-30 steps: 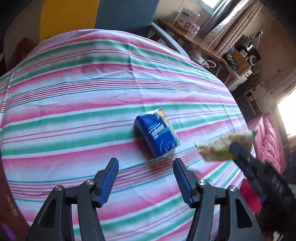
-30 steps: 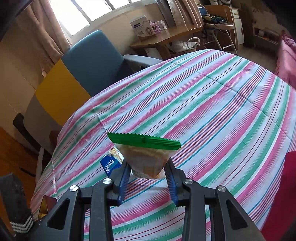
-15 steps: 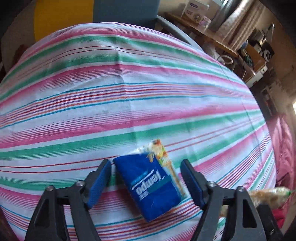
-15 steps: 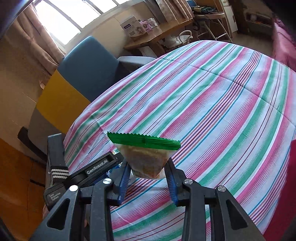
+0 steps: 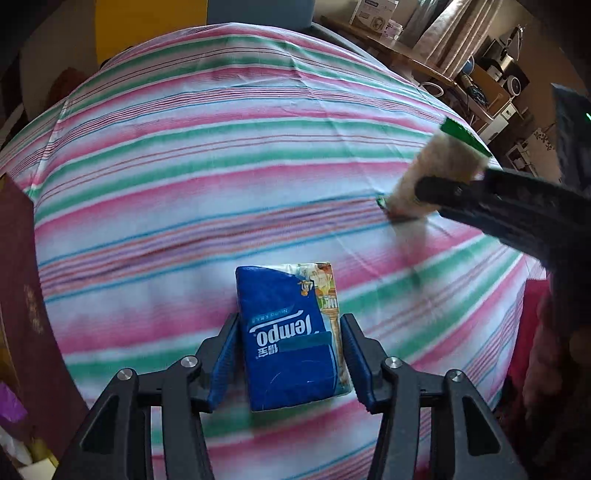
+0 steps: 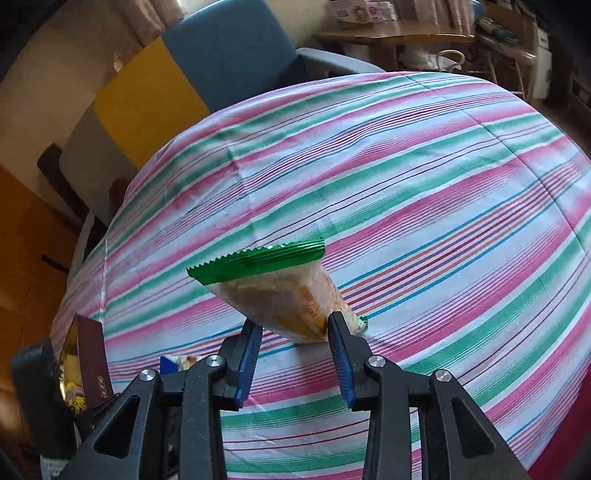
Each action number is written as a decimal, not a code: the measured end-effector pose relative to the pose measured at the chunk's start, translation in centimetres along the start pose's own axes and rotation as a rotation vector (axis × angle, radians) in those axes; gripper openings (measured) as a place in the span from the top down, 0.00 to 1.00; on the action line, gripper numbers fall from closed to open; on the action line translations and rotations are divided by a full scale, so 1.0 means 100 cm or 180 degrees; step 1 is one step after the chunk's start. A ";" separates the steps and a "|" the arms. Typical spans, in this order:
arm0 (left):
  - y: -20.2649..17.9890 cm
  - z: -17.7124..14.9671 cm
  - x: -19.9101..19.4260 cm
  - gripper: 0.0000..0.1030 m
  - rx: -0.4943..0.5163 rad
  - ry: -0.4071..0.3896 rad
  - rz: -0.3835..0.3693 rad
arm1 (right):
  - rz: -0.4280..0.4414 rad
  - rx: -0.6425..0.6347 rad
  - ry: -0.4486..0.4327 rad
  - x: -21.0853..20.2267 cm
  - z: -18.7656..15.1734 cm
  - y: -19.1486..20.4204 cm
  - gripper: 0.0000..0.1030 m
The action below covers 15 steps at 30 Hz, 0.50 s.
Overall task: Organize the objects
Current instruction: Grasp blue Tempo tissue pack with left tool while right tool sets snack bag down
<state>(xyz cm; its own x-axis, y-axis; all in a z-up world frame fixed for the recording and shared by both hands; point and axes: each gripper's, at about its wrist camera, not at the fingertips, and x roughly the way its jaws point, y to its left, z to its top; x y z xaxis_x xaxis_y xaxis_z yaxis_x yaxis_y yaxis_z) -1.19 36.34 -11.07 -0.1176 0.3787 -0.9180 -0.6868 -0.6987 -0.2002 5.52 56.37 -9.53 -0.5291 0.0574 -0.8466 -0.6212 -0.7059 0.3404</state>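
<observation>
A blue Tempo tissue pack lies on the striped tablecloth, between the blue pads of my left gripper, which has closed in on its sides. My right gripper is shut on a clear snack bag with a green top edge; the bag tilts left and its lower end touches the cloth. The bag and the right gripper also show at the right of the left wrist view. A corner of the tissue pack shows at the lower left of the right wrist view.
A dark red box stands at the table's left edge, also in the right wrist view. A blue and yellow armchair stands behind the table. A wooden desk with boxes stands at the back right.
My left gripper moved forward over the tissue pack and narrowed onto it. My right gripper lowered the snack bag to the cloth and the bag tilted.
</observation>
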 end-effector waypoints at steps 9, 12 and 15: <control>0.003 -0.037 -0.012 0.48 0.0094 -0.0328 -0.0075 | -0.0114 -0.0206 0.0235 0.013 -0.007 0.009 0.43; 0.006 -0.038 -0.012 0.48 0.0100 -0.0368 -0.0140 | 0.0353 -0.0046 -0.0036 -0.009 -0.005 0.004 0.29; 0.010 -0.042 -0.015 0.48 0.0069 -0.0400 -0.0201 | 0.0858 0.0167 -0.0228 -0.023 -0.004 -0.004 0.15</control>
<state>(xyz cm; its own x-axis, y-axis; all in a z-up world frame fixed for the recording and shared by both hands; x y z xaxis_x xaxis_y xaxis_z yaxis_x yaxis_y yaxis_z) 1.29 32.54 -11.38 -0.1617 0.4955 -0.8534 -0.7109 -0.6583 -0.2474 7.21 56.28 -7.85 -0.7176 -0.0763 -0.6923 -0.4807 -0.6650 0.5715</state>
